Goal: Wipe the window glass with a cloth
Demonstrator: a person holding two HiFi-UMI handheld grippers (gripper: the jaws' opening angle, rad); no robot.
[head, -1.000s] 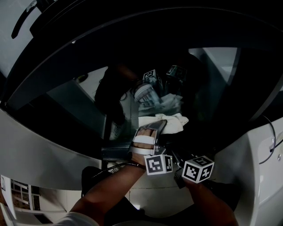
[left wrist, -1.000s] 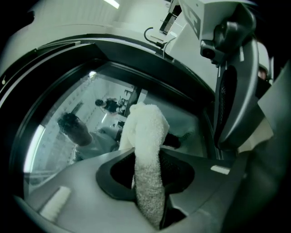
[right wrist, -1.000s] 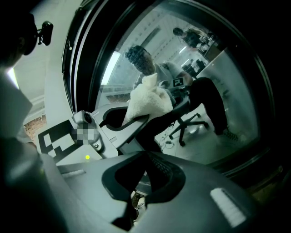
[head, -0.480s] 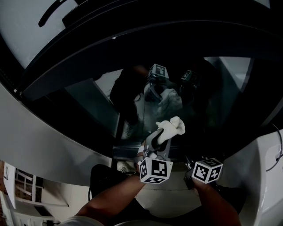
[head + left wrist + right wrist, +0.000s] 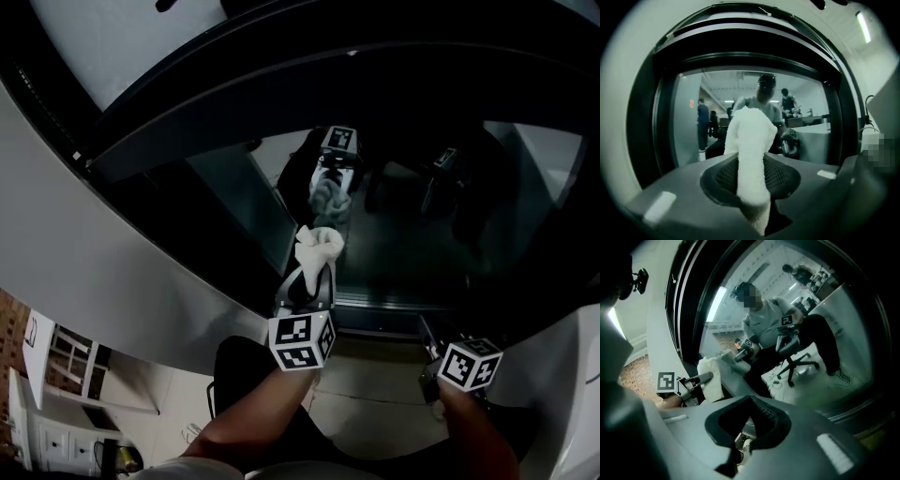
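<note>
Head view: left claw point(image 5: 313, 265), clamped on cloth point(image 5: 320, 242), slid left across glass point(image 5: 412, 239); right claw point(image 5: 739, 448) closed.

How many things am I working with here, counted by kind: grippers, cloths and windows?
grippers: 2, the left gripper and the right gripper
cloth: 1
window: 1
total: 4

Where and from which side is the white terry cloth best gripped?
Grip the white terry cloth by its narrow tail, from the side away from the dark window glass: the bunched end stands beyond the fingers, as in the left gripper.
</note>
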